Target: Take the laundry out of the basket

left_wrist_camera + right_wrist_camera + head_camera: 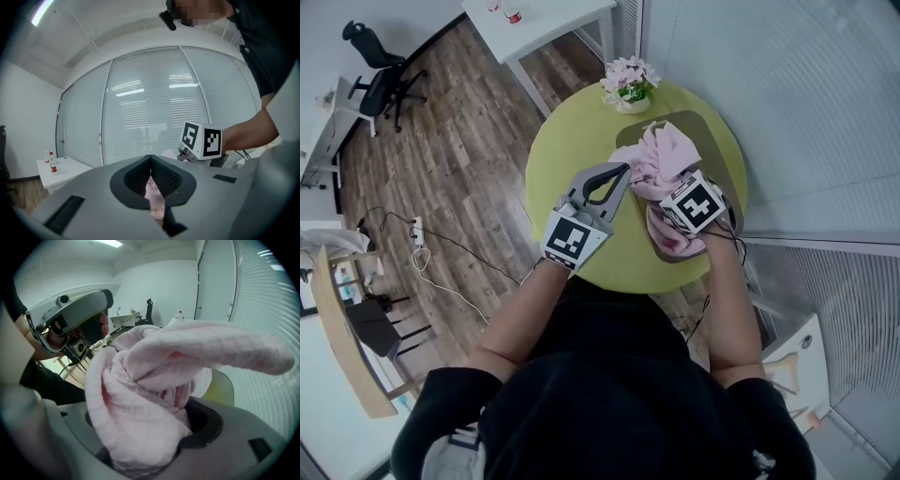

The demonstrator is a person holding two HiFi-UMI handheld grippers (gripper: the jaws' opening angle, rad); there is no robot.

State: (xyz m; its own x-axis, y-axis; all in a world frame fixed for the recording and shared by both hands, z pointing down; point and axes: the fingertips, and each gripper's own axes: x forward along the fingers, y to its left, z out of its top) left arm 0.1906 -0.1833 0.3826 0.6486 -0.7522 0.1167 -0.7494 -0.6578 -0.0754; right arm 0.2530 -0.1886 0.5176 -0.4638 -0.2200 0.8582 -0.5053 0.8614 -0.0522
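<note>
Shows, from above, a round lime-green table point(572, 150) with a shallow brown basket point(708, 131) on its right side. Heaped in and over the basket, a pink towel point(666, 155), long axis pointing away from the person. Right gripper point(154, 427) clamped on a thick bunch at the near end. Left gripper point(623, 171) nipped nearly shut on a thin edge at the towel's left side. Probably calls for lifting up and leftward, clear of the rim.
</note>
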